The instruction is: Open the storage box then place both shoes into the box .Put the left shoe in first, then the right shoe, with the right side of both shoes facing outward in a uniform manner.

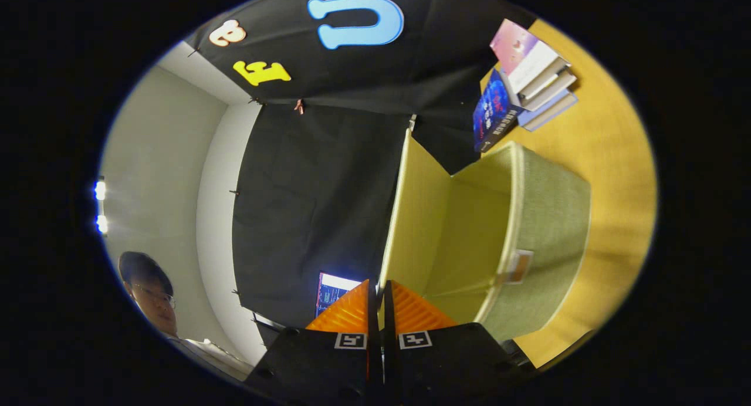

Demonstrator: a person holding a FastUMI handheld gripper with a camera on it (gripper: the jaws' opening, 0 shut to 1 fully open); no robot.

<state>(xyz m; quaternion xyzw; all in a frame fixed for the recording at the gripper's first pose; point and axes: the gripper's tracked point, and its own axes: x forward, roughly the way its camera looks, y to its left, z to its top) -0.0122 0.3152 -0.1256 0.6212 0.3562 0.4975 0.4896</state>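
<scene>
Here your view is rolled sideways: the green storage box (545,230) lies on the yellow table (616,159), its lid (413,218) swung open. Your gripper (381,303) pinches the lid's edge between both fingers; stacked books (528,77) lie beyond.

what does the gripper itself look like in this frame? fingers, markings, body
The gripper has two wedge-shaped fingers with ridged, grooved faces, tapering toward their tips. Each sits on a blocky black mount. A square white fiducial tag with a black pattern sits at the base of each finger, one per side. Round fastener holes show on the mounts. No cables are visible.
</scene>
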